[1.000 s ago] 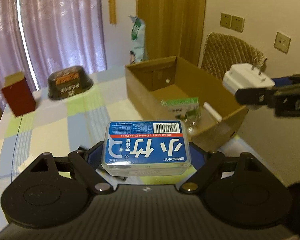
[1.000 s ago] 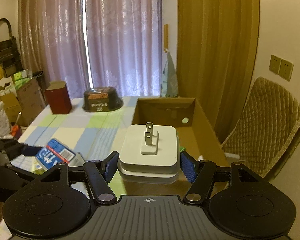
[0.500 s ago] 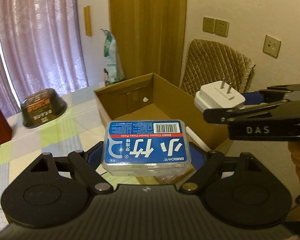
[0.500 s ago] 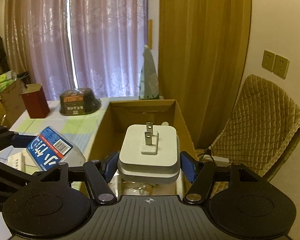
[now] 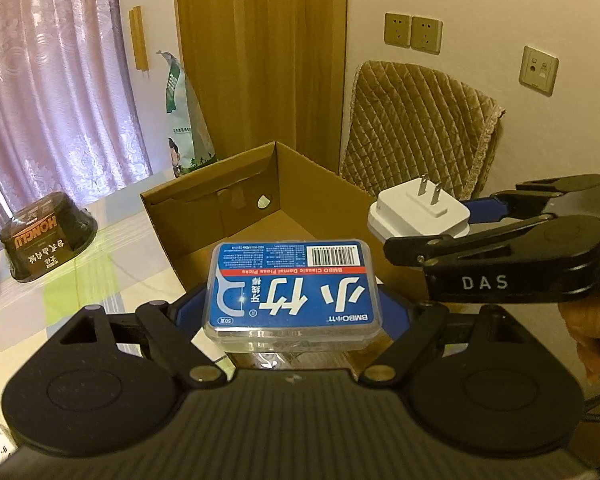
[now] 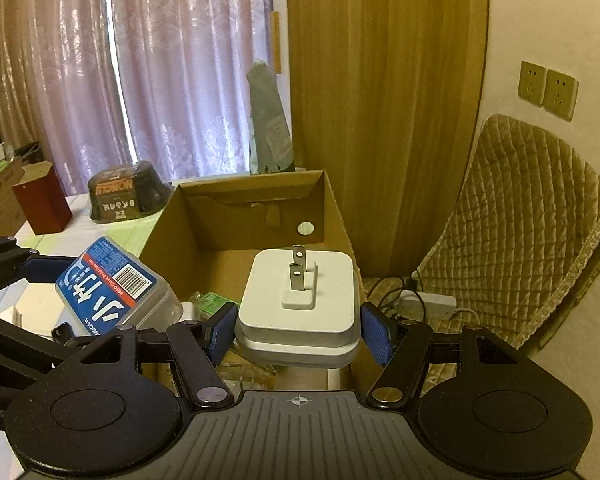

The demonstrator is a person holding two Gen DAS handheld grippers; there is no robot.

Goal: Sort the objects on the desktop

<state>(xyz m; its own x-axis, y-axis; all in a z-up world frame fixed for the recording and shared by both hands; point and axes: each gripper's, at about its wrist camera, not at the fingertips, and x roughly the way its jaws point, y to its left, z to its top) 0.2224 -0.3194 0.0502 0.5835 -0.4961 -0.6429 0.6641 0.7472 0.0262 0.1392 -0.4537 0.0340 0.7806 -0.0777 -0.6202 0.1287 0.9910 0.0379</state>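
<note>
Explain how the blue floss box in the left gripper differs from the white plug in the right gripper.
The floss box is a clear case with a blue printed label and barcode; the plug is plain white. The floss box is flat-topped, while the plug has two metal prongs sticking up. Both are clamped by their sides, one in the left gripper, one in the right gripper, near the open cardboard box.

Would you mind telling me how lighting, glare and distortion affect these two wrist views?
Left wrist view: warm cast, a small glare spot on the floss box, label sharp, door frame bowed by the fisheye. Right wrist view: bright strip between the curtains, the bag before it dark, the charger evenly lit, corners vignetted.
</note>
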